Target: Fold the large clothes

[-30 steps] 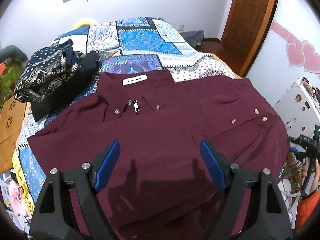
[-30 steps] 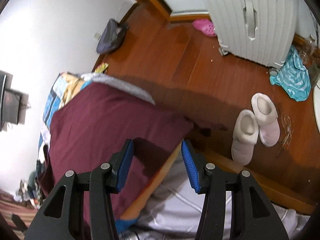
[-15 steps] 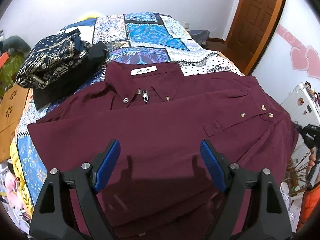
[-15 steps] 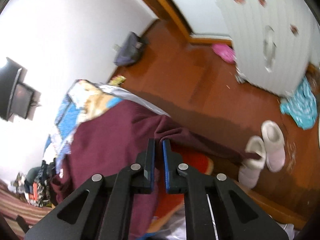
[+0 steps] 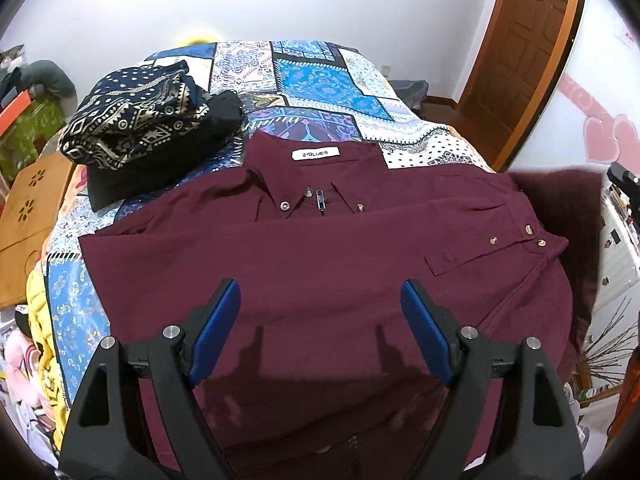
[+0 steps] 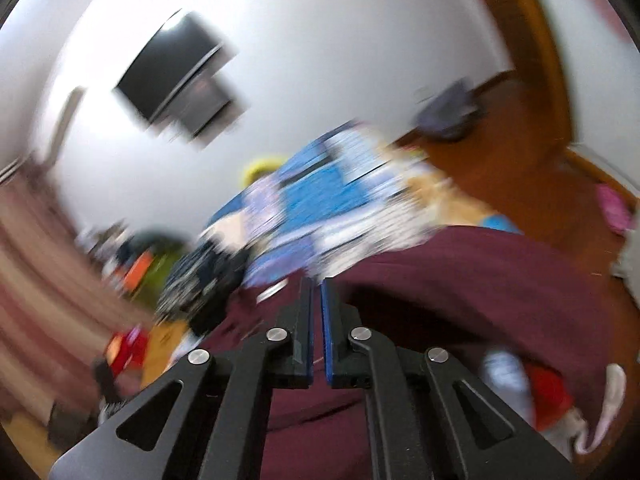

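A large maroon button shirt (image 5: 328, 256) lies front up on the patchwork bedspread (image 5: 320, 80), collar at the far side. My left gripper (image 5: 320, 312) is open and hovers over the shirt's lower middle, holding nothing. My right gripper (image 6: 316, 292) is shut on the shirt's right edge (image 6: 480, 280) and lifts it; the raised fabric shows at the right of the left wrist view (image 5: 560, 200). The right wrist view is motion-blurred.
A folded navy patterned garment on black clothes (image 5: 136, 128) sits at the bed's far left. A wooden door (image 5: 520, 52) stands at the right. A wall TV (image 6: 176, 76) hangs beyond the bed. Slippers (image 6: 600, 412) lie on the wooden floor.
My right gripper closed on the shirt's right edge and swung up and over toward the bed, lifting the fabric. My left gripper stayed open, shifting slightly.
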